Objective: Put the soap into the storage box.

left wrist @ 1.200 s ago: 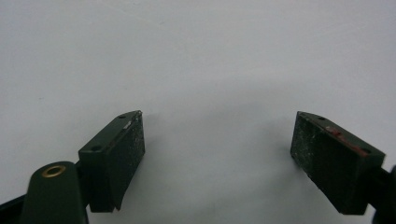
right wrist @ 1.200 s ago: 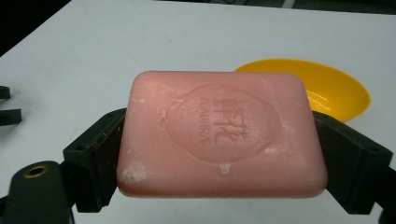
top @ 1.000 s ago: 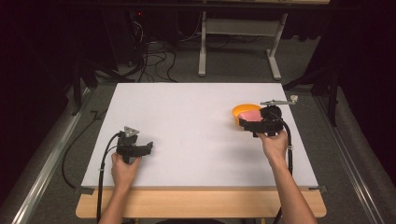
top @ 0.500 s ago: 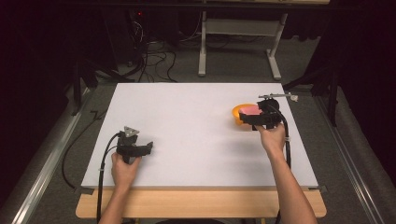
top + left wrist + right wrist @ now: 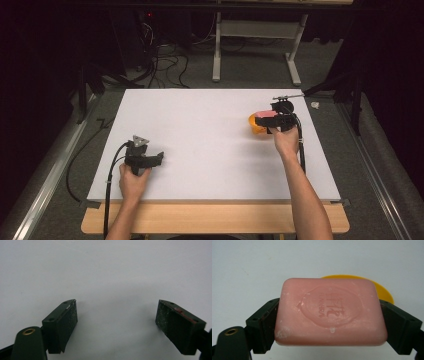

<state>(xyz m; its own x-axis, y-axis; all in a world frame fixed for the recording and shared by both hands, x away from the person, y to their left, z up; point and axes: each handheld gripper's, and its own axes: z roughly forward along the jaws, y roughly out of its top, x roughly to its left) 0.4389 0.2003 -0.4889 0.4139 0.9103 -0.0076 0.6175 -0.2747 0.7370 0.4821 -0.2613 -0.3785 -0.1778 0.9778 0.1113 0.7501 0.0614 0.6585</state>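
Right tool (image 5: 329,322) is clamped on the pink rectangular soap bar with embossed stamp (image 5: 330,311), jaws pressing its two short ends, stamped face toward the camera. In the high view the bar (image 5: 265,114) sits in the right tool (image 5: 272,120) near the right edge of the white tabletop (image 5: 210,125), over or just beside the round yellow-orange dish (image 5: 256,125); can't tell if it touches.

Handling guess: bar is rigid, moderately light, waxy surface with white residue, likely slippery, worse if wet. Edges are rounded, so pads can cam off. The end-to-end grip looks centred; keep the squeeze firm but not hard, since soap dents. Avoid fast tilts.

Left tool (image 5: 145,161) is wide open and empty, resting near the tabletop's front-left corner, well apart from the soap.
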